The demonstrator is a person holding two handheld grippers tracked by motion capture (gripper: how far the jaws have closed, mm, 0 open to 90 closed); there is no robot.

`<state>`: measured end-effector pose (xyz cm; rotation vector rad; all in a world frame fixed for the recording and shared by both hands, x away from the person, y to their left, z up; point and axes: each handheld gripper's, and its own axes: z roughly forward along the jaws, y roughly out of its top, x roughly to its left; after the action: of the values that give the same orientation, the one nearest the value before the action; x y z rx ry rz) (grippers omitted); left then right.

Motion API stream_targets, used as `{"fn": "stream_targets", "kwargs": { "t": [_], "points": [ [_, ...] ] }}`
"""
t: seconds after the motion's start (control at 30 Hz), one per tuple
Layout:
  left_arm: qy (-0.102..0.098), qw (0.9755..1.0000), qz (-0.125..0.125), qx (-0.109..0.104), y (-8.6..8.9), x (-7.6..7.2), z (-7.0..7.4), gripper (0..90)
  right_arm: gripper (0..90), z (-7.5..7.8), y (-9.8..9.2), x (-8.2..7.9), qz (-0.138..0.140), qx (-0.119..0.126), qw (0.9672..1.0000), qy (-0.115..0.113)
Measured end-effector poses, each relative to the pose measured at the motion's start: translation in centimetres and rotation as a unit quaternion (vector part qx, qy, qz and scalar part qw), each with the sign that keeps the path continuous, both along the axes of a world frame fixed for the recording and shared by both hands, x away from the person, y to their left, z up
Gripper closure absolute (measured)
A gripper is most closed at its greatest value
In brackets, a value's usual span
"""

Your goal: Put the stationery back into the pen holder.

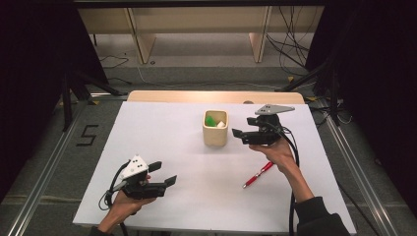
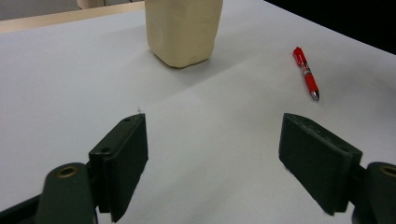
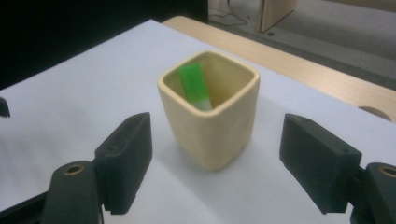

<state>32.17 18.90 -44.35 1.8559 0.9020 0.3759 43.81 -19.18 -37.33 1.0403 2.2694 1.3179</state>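
High view: a cream square ceramic cup [image 1: 215, 129] stands mid-table, already holding a green marker [image 1: 211, 120] and a white piece. The right gripper [image 1: 244, 136] hovers at the cup's 3 o'clock, jaws apart and empty. A red pen [image 1: 257, 175] lies at the cup's 5 o'clock, likely next to go in.

Left gripper view: the left gripper [image 2: 212, 163] is released and empty, with the pen at 1 o'clock.

Right gripper view: the wide-open jaws frame the cup without touching it.

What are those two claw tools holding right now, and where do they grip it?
Nothing. The left gripper and the right gripper both stand with jaws open and empty; the red pen lies loose on the table.
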Motion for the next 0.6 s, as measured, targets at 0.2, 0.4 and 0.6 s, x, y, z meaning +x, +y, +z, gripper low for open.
{"fn": "stream_targets", "kwargs": {
  "t": [0.2,0.4,0.6],
  "points": [
    [0.0,1.0,0.0,0.0,0.0,0.0,0.0,23.3,27.7,-0.8,-1.2,-0.7,0.005,-0.025,0.9996,0.008],
    [0.0,1.0,0.0,0.0,-0.1,0.0,0.0,23.3,41.5,-1.8,-2.5,-2.1,0.006,-0.036,0.9993,0.011],
    [-0.001,1.0,-0.001,0.002,-0.1,0.0,0.0,23.4,65.7,-3.1,-3.7,-4.3,-0.003,-0.025,0.9997,0.001]
  ]
}}
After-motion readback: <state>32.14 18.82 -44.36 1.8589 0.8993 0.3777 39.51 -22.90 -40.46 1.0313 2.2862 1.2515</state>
